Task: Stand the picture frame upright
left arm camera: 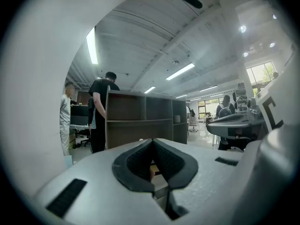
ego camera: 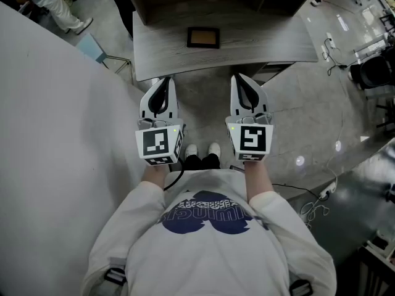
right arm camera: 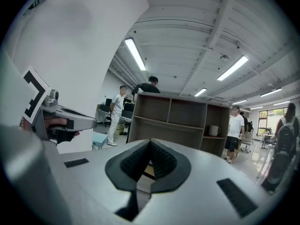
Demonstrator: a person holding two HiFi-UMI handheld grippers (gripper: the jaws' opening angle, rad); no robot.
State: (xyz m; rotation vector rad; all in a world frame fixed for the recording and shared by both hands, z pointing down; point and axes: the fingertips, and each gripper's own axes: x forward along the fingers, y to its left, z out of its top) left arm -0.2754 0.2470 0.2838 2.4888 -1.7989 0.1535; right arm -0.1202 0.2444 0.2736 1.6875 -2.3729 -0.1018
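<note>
Both tongs are out front, side by side, approx. level. Reads as a ready pose, task not begun. Left gripper point(ego camera: 165, 82): jaws shut, pads meeting, nothing betw. them. Right gripper point(ego camera: 239, 79): same, closed & empty. Prob. held closed because there's nothing to grab at this range. Tips sit about over the desk's point(ego camera: 278, 45) front edge in the head view, well apart from the target.

Frame point(ego camera: 203, 37) lies flat on its back, face up, mid-desk, a bit nearer the back edge than the front and slightly toward the left side. Dark border, tan centre. Nothing touches it, and no other item shows on the desk near it. Lying flat, it offers only thin edges, so I'd judge one jaw set must open and come in low at an edge, w/ the other steadying. Can't tell from here if there's a rear prop.

Containers: the shelf point(right arm camera: 168, 116) stands at the desk's back edge, open bays facing the person. A mug point(right arm camera: 215, 130) sits in the lower right bay, handle to the right. Other bays look bare in both gripper views.

Both grippers aim at the shelf, so approach is straight ahead. Next, I'd guess: step in, open up, drop toward the frame. Risk: it slides on the smooth top when nudged.
</note>
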